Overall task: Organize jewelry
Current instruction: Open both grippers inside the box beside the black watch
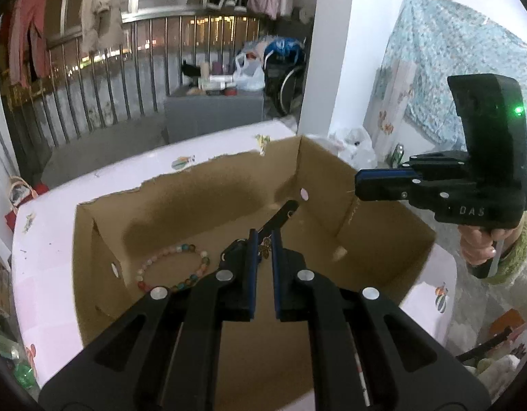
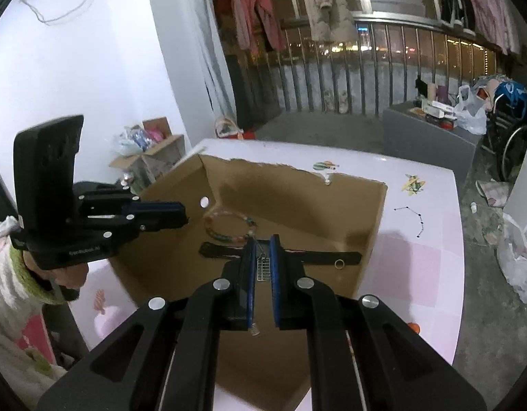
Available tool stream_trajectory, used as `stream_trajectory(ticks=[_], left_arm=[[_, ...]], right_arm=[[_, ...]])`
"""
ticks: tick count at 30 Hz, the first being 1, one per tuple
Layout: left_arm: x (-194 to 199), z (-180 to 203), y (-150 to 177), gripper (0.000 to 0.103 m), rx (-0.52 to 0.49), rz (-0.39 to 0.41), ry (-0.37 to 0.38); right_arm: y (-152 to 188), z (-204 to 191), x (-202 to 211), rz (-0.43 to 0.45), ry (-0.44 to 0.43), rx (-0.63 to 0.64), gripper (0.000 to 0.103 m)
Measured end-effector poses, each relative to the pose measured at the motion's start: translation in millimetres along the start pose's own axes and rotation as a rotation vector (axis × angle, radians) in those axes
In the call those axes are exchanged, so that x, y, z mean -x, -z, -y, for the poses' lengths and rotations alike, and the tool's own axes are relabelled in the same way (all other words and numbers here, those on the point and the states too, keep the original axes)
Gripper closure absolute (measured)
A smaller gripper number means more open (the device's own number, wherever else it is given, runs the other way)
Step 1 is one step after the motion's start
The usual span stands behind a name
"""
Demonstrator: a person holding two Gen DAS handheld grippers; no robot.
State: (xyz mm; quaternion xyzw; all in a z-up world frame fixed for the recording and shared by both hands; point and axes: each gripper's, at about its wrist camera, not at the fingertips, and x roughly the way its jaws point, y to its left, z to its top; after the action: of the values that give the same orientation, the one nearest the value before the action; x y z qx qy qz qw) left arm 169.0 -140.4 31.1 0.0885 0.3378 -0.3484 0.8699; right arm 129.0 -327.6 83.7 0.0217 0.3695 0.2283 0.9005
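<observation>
Your left hand-held gripper (image 1: 263, 239) is squeezed down narrow over the cardboard box (image 1: 161, 212) on the pink worktop (image 1: 51, 239); there's a small butterfly-shaped charm (image 1: 264, 249) hanging between its tips, so it looks pinched on that. In that view the beaded bracelet (image 1: 174, 267) sits on the box floor at about 9 o'clock from the tips; a black strap (image 1: 280, 214) runs off toward 1 o'clock behind them. Your right hand-held gripper (image 2: 262, 243) is narrow too, clamped on a thin silver chain with a ladder-like pendant (image 2: 262, 267) dangling between the pads; the black strap with a gold ring (image 2: 339, 263) lies across the box floor beneath it, at 3 o'clock from the tips. A dark beaded necklace (image 2: 412, 217) lies outside the box on the worktop, around 2 o'clock in the right wrist view; you can see your hand (image 1: 477, 245) wrapped round the right handle.
</observation>
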Motion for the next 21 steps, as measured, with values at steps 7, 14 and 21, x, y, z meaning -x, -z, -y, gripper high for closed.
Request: stream_trajectory(ticks=[7,14,21], left_arm=[[-22,-6,-9,0.085,0.007,-0.051,-0.021],[-18,-7,-6,0.074,0.01,-0.047,-0.032],[-5,-3,-3,0.074,0.0,-0.025,-0.054]], right_arm=[[-5,8,-15,-0.029,0.03,-0.002,0.093],[-5,13,-7,0.0,0.032,-0.021,0.083],[-6,12,6,0.027,0.051,-0.022,0.079]])
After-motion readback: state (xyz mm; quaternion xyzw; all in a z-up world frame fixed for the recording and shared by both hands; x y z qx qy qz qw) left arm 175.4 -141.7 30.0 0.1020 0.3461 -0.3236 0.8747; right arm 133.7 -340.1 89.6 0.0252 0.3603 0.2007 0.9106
